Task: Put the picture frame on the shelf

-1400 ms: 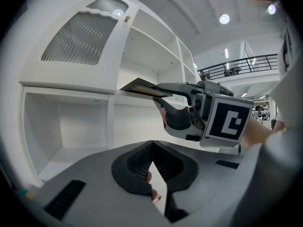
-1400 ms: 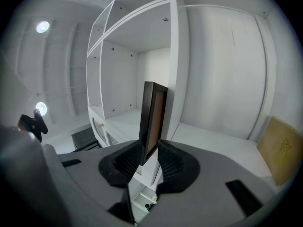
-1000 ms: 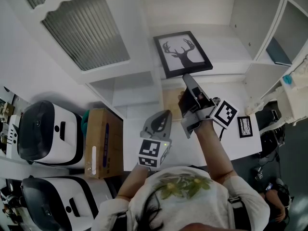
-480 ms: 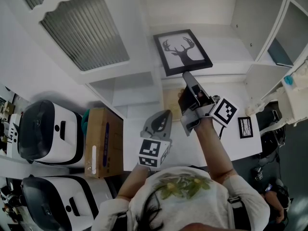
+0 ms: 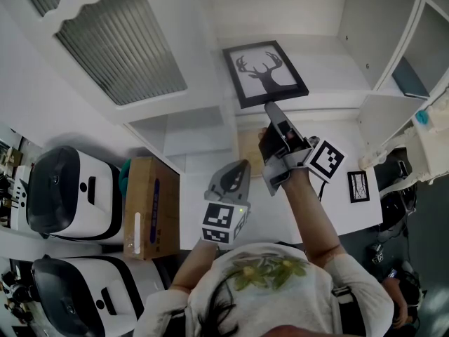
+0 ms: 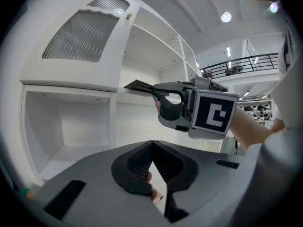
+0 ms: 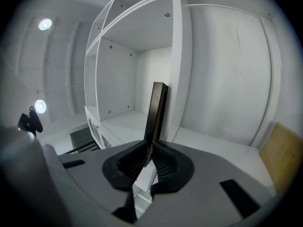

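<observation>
The picture frame (image 5: 266, 74) is black with a deer silhouette on white. My right gripper (image 5: 269, 109) is shut on its lower edge and holds it up in front of the white shelf (image 5: 330, 98). In the right gripper view the frame (image 7: 156, 112) stands edge-on between the pads of the right gripper (image 7: 147, 157), with an open shelf compartment behind it. My left gripper (image 5: 243, 167) hangs lower, near the person's chest, shut with nothing in it. The left gripper view shows the left gripper (image 6: 151, 145) with its jaws together, and the right gripper (image 6: 163, 90) and frame edge (image 6: 137, 85) beyond.
A louvered cabinet door (image 5: 119, 44) is at upper left. A cardboard box (image 5: 151, 206) and white rounded machines (image 5: 70, 192) sit at left. A tan board (image 5: 247, 149) lies under the right gripper. A small framed picture (image 5: 357, 185) rests on the white table at right.
The right gripper and the frame have shifted very slightly up and away. The left gripper has stayed put.
</observation>
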